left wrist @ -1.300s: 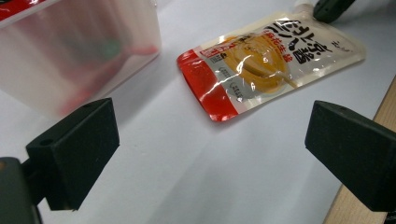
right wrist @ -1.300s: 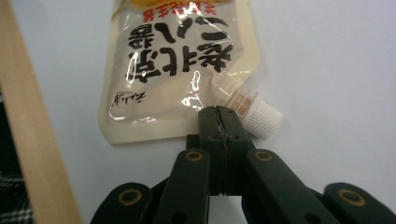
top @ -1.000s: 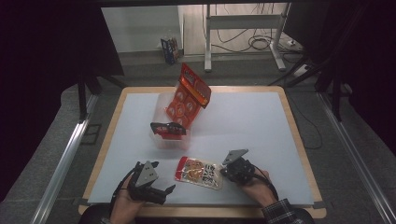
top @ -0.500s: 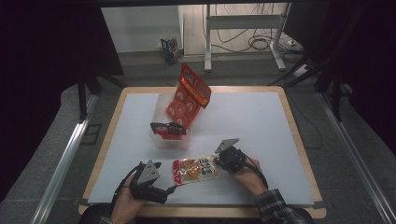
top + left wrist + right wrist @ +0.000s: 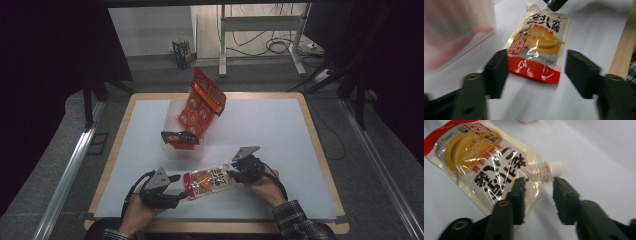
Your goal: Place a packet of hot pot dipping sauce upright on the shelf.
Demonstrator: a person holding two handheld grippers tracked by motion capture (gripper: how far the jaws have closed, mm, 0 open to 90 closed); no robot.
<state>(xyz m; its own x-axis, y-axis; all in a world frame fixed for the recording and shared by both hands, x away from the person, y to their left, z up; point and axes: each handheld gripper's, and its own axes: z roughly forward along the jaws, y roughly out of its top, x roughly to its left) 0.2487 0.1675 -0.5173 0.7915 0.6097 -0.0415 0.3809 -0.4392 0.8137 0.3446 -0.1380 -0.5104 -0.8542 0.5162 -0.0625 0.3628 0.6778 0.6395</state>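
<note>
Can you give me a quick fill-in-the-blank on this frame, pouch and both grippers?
1. The flat yellow-and-red plastic spout pouch lies on the ____ table sheet.
2. The pouch's spout cap is coloured ____.
3. The left gripper straddles the pouch's ____ bottom edge.
4. The right gripper sits at the pouch's ____ end.

Missing words: white; white; red; spout

Left gripper view: the clear plastic container (image 5: pixel 454 35) at upper left is motion-blurred and cut by the top and left edges, its red contents unreadable; the right gripper (image 5: pixel 555 3) is cropped by the top edge to a dark tip beside the spout of the sauce pouch (image 5: pixel 537 47). Right gripper view: the pouch's red end runs off the left edge. High view: the pouch's print is too small to read.
</note>
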